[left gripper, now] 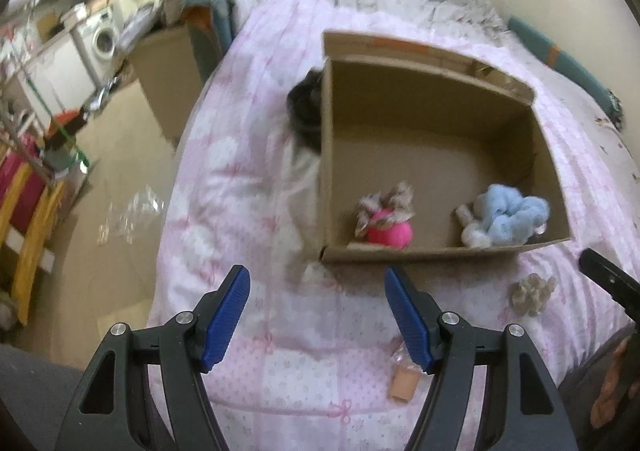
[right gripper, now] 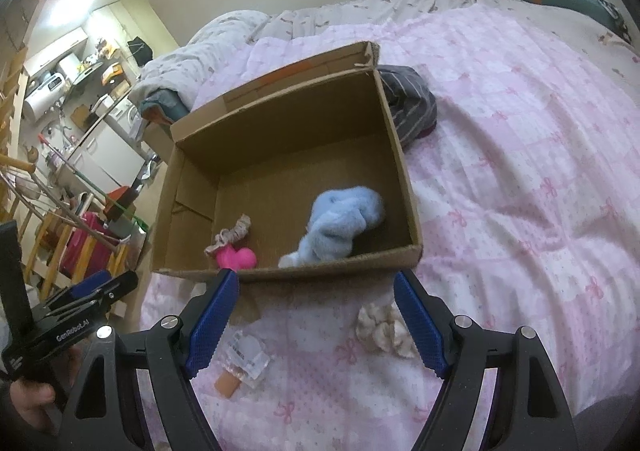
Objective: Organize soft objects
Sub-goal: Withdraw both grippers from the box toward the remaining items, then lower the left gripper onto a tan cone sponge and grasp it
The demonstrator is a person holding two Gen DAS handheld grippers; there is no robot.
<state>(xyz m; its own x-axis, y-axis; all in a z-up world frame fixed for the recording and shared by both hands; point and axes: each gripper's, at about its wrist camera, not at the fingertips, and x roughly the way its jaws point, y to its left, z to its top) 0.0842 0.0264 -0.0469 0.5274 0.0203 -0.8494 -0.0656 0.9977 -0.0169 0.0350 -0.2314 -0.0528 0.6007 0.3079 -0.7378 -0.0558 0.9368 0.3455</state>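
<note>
Cardboard box (right gripper: pixel 404 187) sits open on the pink quilt (right gripper: pixel 520 179), holding a fluffy blue scrunchie (right gripper: pixel 340 219), a pink ball (right gripper: pixel 236 257) and a beige scrunchie (right gripper: pixel 234 235) near its front wall. Just outside that wall a cream scrunchie (right gripper: pixel 384 329) lies on the quilt, beside a clear packet (right gripper: pixel 248 357). Both claws hang released and empty: the right gripper (right gripper: pixel 316 325) above the cream scrunchie, the left gripper (left gripper: pixel 318 317) over bare quilt. Striped dark cloth (right gripper: pixel 412 103) lies behind the box.
</note>
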